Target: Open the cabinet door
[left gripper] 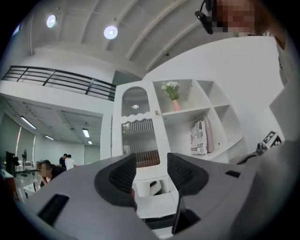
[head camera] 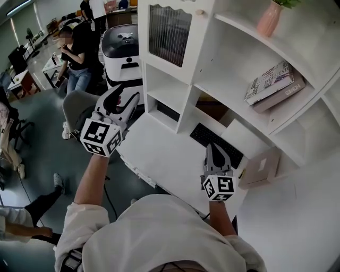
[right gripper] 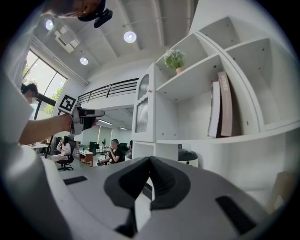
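The white cabinet's ribbed-glass door (head camera: 169, 33) is closed at the upper left of the shelf unit, with a small round knob (head camera: 199, 11) on its right edge. My left gripper (head camera: 126, 97) is raised left of and below the door, apart from it, open and empty. In the left gripper view the door (left gripper: 139, 140) and the knob (left gripper: 156, 112) stand ahead, above the open left gripper (left gripper: 151, 166). My right gripper (head camera: 214, 150) hangs low over the desk, shut with nothing in it. In the right gripper view the right gripper (right gripper: 150, 161) shows its tips meeting, with the door (right gripper: 142, 115) far ahead.
A pink vase (head camera: 269, 18) and stacked books (head camera: 273, 82) sit on open shelves. A black keyboard (head camera: 215, 142) and a beige box (head camera: 260, 167) lie on the white desk (head camera: 159, 154). A white-and-black machine (head camera: 123, 56), a grey chair (head camera: 78, 106) and people stand to the left.
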Demonstrator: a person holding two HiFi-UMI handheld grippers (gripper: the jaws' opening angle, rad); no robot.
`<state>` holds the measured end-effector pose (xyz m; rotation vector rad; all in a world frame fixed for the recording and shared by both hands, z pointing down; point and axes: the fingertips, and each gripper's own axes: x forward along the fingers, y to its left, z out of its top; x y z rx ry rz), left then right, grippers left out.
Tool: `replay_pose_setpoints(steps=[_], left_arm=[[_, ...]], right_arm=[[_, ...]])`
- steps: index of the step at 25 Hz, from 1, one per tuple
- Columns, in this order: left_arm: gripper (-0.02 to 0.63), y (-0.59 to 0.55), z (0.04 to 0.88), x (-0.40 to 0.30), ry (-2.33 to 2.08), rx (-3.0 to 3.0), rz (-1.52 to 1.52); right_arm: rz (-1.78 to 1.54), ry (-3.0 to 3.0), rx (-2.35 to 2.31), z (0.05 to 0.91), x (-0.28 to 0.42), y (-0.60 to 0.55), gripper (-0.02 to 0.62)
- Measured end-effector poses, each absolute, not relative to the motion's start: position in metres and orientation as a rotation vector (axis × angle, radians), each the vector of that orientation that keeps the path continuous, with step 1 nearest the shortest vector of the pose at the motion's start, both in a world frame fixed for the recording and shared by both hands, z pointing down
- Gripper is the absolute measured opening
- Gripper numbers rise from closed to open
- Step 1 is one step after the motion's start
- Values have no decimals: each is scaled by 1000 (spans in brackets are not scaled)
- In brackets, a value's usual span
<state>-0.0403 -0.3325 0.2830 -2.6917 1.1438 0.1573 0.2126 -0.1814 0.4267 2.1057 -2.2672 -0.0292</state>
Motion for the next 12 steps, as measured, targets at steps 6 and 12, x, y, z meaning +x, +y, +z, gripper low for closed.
replay_pose_setpoints(steps=[6,12], left_arm=[[207,-355,237,-13,1070,-2648,171],[206,-381,189,22,1005,-2611,187]], right_arm=[[-14,-2193,2192,428,233,-165,3],[-5,-2125,2267,429,249,-148,3]])
